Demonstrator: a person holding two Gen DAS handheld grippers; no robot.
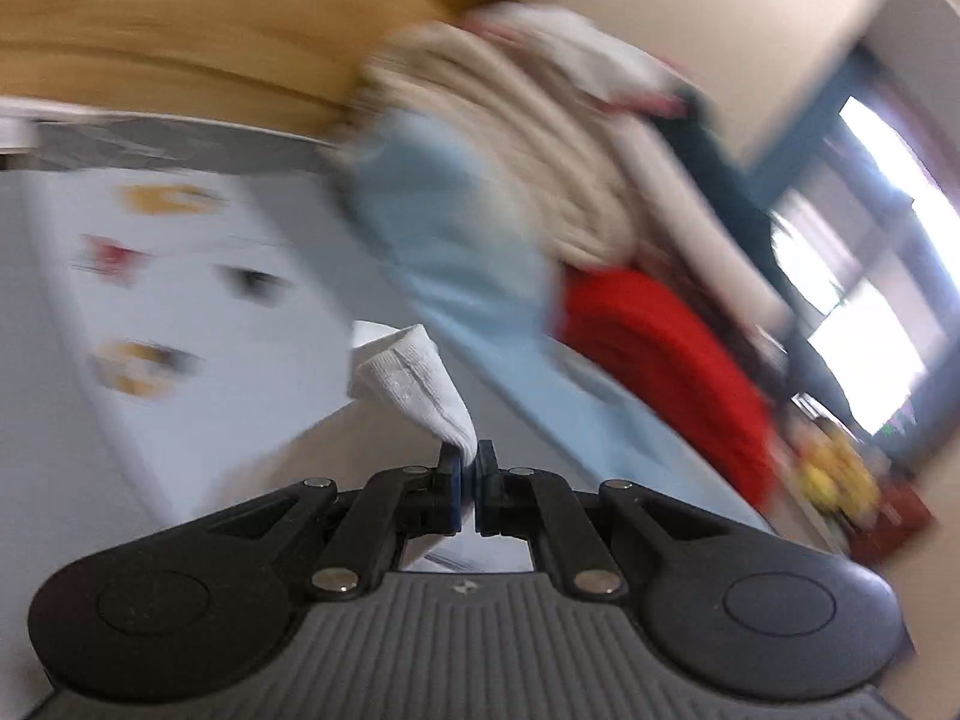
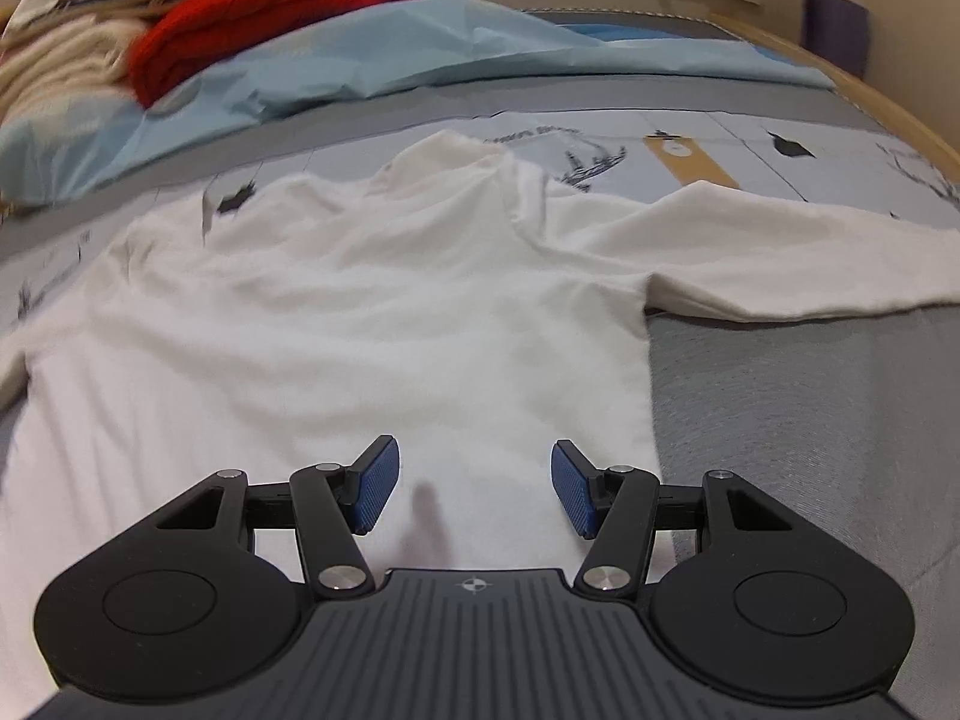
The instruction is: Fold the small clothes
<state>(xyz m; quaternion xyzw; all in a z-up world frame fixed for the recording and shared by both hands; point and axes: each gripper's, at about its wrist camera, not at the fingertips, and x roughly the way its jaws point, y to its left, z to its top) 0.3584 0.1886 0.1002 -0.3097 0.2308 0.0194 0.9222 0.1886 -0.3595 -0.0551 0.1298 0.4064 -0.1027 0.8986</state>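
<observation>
folding is on the sleeve step: left gripper (image 1: 470, 471) pinches the ribbed white cuff (image 1: 414, 387), right gripper (image 2: 474, 489) spread over the white long-sleeved top (image 2: 360, 312); next, probably lay this sleeve across the body.

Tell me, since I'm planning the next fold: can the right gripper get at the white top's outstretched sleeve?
Probably yes: the right gripper is open above the white top, and nothing covers the sleeve on the bed.

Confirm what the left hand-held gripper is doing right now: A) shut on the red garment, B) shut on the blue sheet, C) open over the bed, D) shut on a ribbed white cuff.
D: the left hand-held gripper has its jaws closed on the ribbed white cuff, which sticks up from between them.
</observation>
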